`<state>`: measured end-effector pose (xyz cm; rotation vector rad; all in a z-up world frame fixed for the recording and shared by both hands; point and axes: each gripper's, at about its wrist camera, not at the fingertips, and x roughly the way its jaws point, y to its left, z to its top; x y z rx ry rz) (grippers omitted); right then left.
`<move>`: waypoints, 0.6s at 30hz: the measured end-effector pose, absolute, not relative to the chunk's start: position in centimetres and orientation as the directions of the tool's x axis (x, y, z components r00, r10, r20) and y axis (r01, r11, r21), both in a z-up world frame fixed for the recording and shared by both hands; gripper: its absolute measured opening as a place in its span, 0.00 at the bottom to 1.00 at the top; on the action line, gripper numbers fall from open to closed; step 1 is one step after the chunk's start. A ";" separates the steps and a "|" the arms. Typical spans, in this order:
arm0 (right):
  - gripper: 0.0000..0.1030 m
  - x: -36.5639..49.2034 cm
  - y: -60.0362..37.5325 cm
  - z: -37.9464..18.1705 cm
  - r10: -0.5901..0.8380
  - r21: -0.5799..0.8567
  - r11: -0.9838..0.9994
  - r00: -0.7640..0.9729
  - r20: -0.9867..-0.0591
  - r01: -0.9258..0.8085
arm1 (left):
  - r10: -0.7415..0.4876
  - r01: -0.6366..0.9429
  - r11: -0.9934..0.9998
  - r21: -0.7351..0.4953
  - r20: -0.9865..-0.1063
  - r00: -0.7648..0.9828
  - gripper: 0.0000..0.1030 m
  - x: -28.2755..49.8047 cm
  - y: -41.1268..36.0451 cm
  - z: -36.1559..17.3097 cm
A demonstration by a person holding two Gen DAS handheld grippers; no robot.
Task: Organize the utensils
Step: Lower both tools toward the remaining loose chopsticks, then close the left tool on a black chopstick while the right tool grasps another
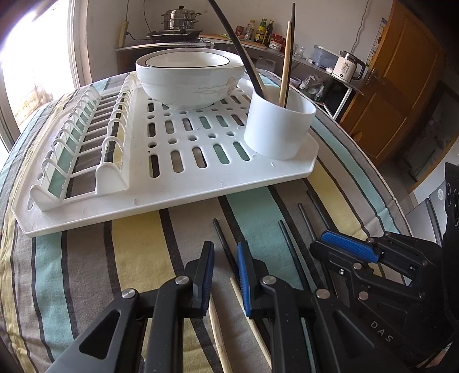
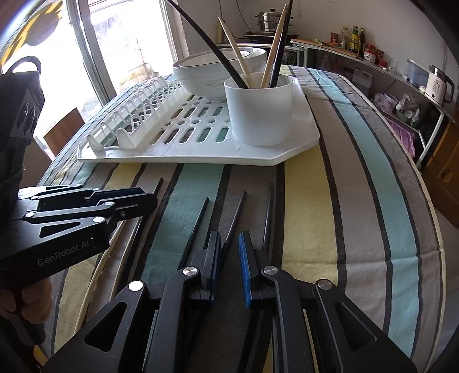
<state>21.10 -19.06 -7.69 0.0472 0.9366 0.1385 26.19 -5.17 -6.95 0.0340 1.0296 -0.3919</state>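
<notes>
Chopsticks [image 2: 229, 226], black, flat on striped cloth [image 2: 309, 200], lengthwise toward rack; right gripper [image 2: 229, 255] nearest, both grippers' jaws slightly parted, empty.

You're working over a striped tablecloth [image 2: 358, 160] in grey, yellow and teal, and daylight is pouring in hard through the big window [image 2: 120, 43] on your left, washing it out. Behind, a steel steamer pot [image 1: 178, 18] is sitting on a counter against the pale wall [image 1: 321, 23], with bottles [image 1: 262, 30] lining up beside it. A white kettle [image 1: 348, 67] is standing on the shelf, and a wooden door [image 1: 401, 86] is closing off the right.
</notes>
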 end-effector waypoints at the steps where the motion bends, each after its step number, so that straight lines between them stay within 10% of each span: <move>1: 0.13 21.3 -19.0 -7.7 0.137 0.099 0.990 0.582 -0.801 -0.097 | -0.293 0.335 0.931 -0.143 -0.840 0.457 0.16 26.2 -5.4 -6.9; 18: 0.06 22.9 -19.5 -7.7 0.141 0.103 0.990 0.578 -0.804 -0.097 | -0.255 0.310 0.944 -0.109 -0.838 0.482 0.06 26.6 -6.2 -6.9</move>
